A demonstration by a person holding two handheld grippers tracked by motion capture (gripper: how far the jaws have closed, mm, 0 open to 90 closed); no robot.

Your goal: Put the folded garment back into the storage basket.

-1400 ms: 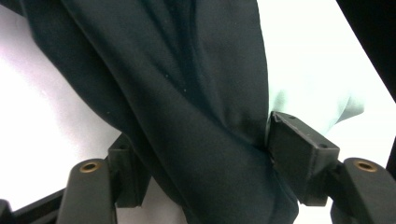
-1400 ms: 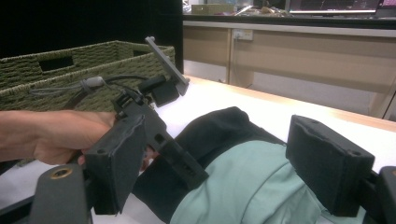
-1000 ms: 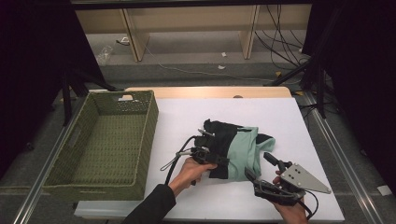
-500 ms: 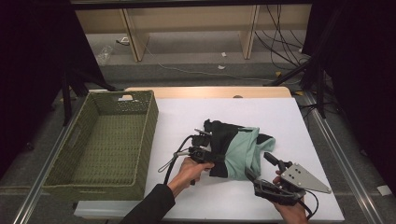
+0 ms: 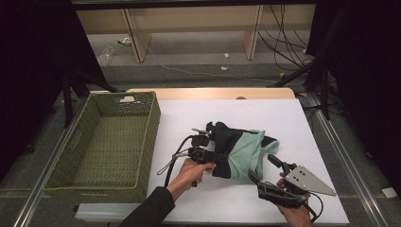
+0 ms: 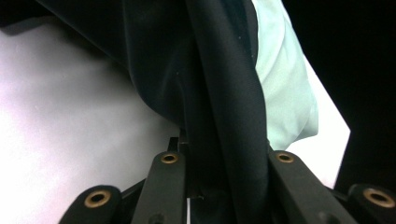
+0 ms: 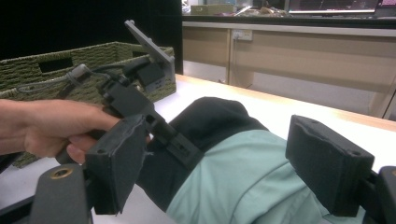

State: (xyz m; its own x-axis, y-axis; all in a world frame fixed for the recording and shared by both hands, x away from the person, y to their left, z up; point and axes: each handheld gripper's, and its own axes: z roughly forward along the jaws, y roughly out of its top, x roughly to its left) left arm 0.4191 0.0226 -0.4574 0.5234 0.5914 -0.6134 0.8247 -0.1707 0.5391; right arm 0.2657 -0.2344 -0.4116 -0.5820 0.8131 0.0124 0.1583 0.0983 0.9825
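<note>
Right tongs (image 5: 265, 182): held low at the near edge of the bench by the person's right hand (image 5: 295, 215); in the right gripper view the jaws were seen standing wide apart, the pale green cloth lying between them with neither pad pressed on it.

Left tongs (image 5: 215, 156): gripped by the person's left hand (image 5: 189, 172), just left of the garment; the jaws had just been closing and were clamped on a black fold of the garment, which was seen in the left gripper view running up from between them.

Garment (image 5: 239, 151): a black and pale green piece of clothing, bunched on the white bench slightly right of the middle, between the two tongs; the black part was toward the left tongs, the green part toward the right tongs.

Bench (image 5: 293, 118): white top, bare around the garment.

Basket (image 5: 149, 142): green woven, placed at the left end of the bench, well apart from the garment; nothing was seen inside it.
</note>
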